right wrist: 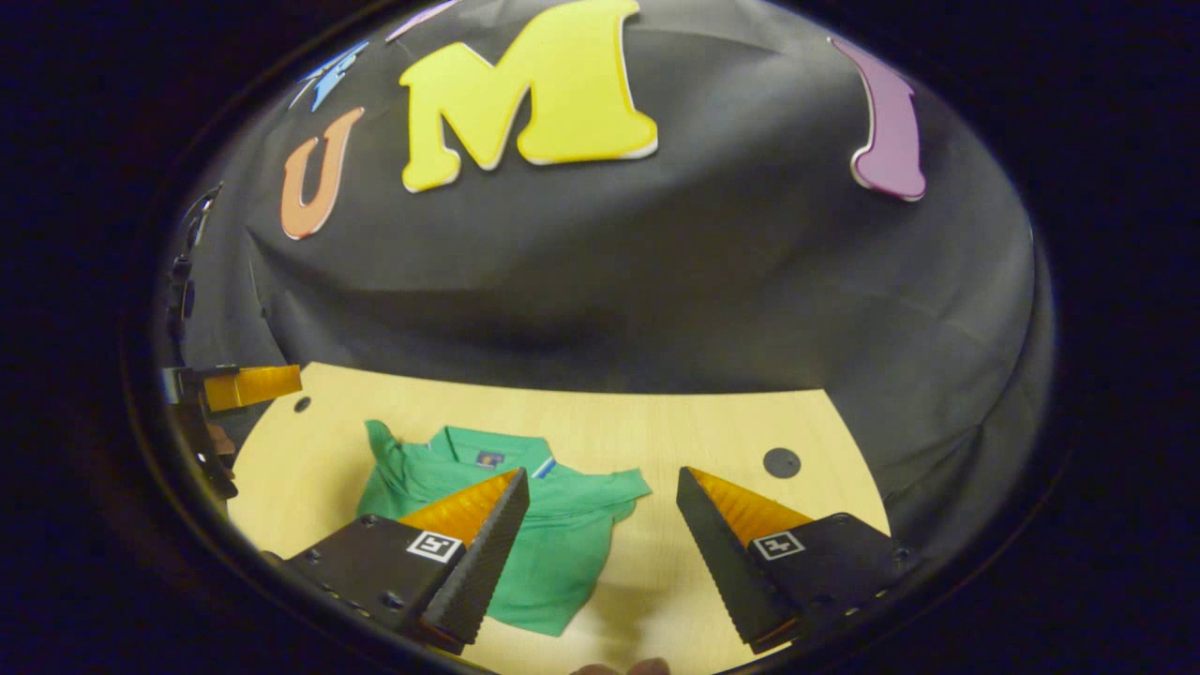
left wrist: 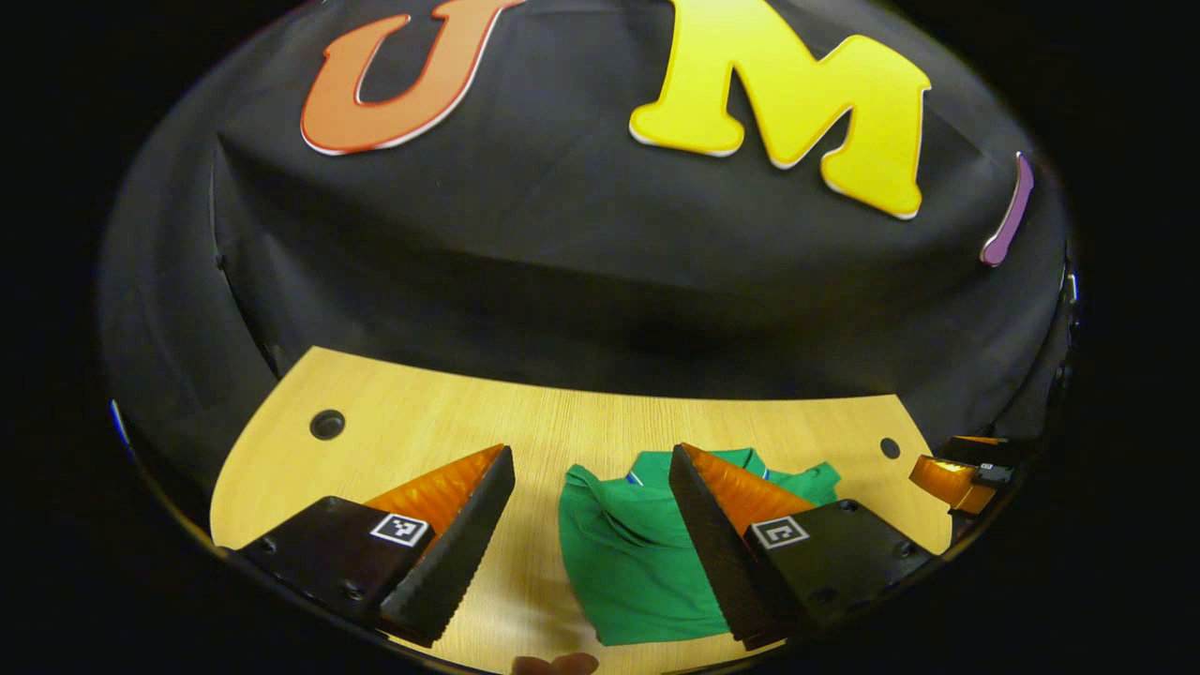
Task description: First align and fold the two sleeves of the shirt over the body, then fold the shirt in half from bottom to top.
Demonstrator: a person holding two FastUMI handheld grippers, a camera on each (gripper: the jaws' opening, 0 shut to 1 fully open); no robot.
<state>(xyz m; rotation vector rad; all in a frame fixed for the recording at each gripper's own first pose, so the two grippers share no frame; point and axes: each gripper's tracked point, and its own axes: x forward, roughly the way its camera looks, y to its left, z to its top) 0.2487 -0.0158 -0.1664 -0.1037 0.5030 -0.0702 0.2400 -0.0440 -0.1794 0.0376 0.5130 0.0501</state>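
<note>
While the wooden table point(left wrist: 581, 422) spreads under both views, the green shirt point(right wrist: 553, 525) lies flat on it, collar toward the wall. The right gripper view shows its whole right sleeve point(right wrist: 614, 487). Left gripper point(left wrist: 592, 544) and right gripper point(right wrist: 603, 553) hover above, jaws apart.

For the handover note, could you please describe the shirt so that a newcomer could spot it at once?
Start from the pale wooden table in front of the black cloth wall. On it lies the shirt, a green short-sleeved polo with its collar toward the wall. It is the one cloth item on the table, apart from both open grippers.
</note>
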